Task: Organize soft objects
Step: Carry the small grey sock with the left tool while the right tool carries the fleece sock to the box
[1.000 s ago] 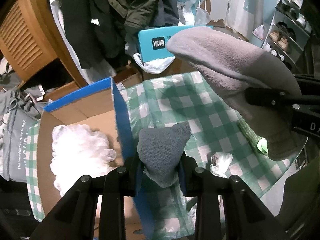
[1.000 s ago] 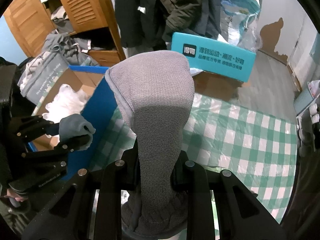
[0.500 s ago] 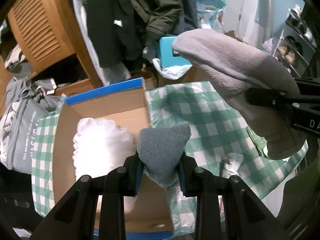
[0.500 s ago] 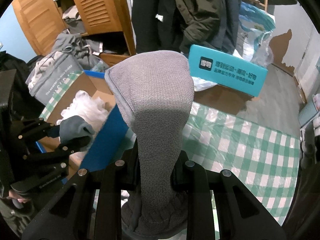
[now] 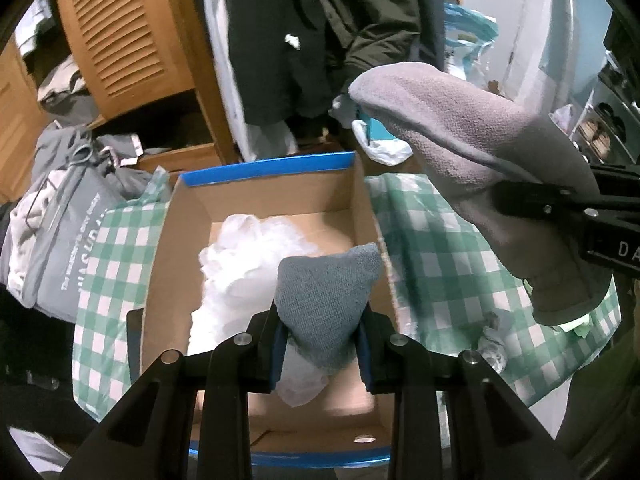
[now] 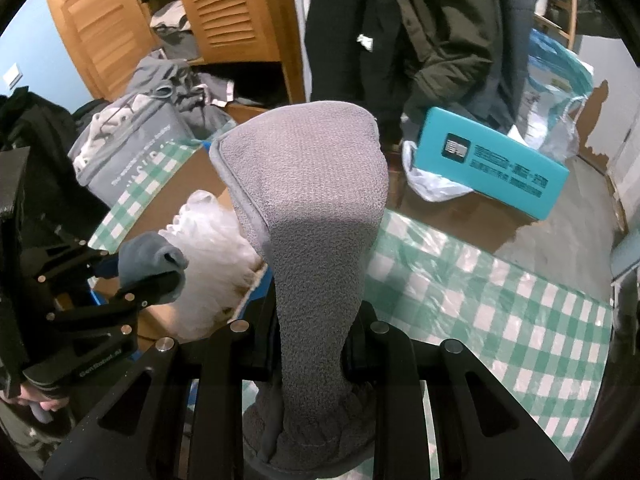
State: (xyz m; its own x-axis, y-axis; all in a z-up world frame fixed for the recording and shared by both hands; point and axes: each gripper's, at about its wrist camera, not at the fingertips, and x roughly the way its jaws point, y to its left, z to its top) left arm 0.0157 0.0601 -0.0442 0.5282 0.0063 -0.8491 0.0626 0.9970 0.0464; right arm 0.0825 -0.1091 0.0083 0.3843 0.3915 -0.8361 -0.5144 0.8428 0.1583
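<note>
Green-checked surface, cluttered closet behind. Left gripper clamped on blue-grey sock, poised above open cardboard box holding white fluffy item, seemingly for dropping in. Right gripper clamped on grey fleece slipper, aloft beside the box, apparently waiting.

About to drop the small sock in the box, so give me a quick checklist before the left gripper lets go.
1. Left gripper grips the blue-grey sock: ok.
2. Sock is over the open cardboard box: ok.
3. Room left beside the white fluffy item: ok.
4. Right gripper holds the grey glove firmly: ok.
5. Glove is clear of the box opening: cannot tell.
</note>
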